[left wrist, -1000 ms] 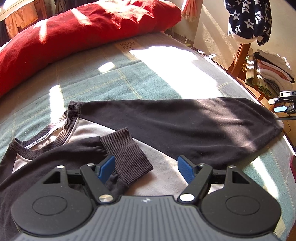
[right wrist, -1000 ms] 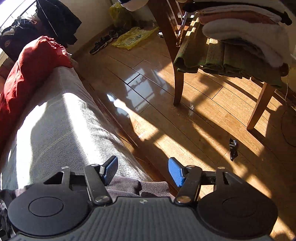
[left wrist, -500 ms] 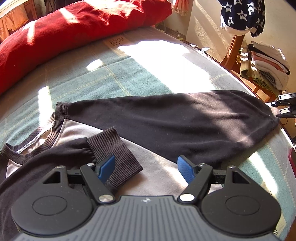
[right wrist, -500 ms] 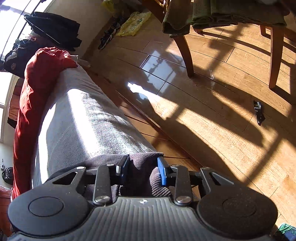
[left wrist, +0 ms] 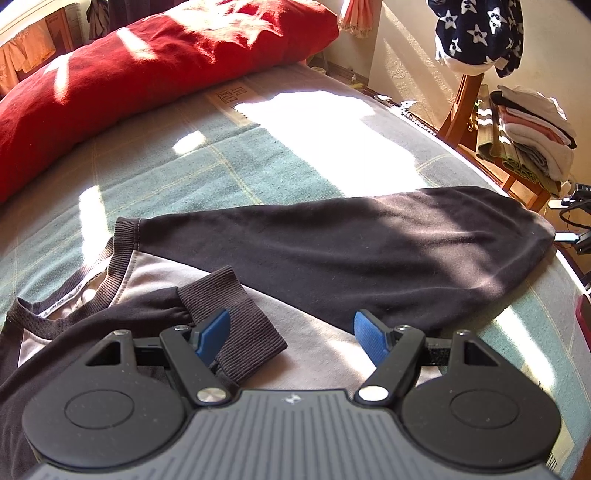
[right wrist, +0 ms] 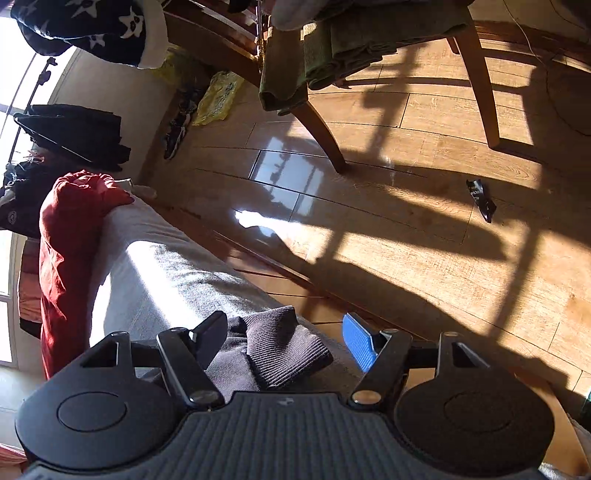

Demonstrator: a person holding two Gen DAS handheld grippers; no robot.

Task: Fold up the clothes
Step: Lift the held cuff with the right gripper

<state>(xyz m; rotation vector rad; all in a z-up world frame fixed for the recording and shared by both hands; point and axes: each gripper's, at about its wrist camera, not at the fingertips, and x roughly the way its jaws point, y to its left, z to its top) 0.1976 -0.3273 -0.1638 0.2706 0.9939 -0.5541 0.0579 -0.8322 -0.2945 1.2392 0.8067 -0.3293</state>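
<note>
Black shirt (left wrist: 332, 251) on bed (left wrist: 221, 155): one sleeve folded in, other cuff (right wrist: 284, 347) between opening right tongs (right wrist: 284, 332), left tongs (left wrist: 291, 332) open, body unfolded

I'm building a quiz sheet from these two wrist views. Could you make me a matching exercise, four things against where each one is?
Things:
1. red pillow
2. ribbed cuff
3. star-print garment
4. black wrapper

Places:
A. on the wooden floor
B. draped over the chair's back
C. at the far end of the bed
D. lying on the sweatshirt's grey front, at the left gripper's left finger

Pairs: 1-C, 2-D, 3-B, 4-A
</note>
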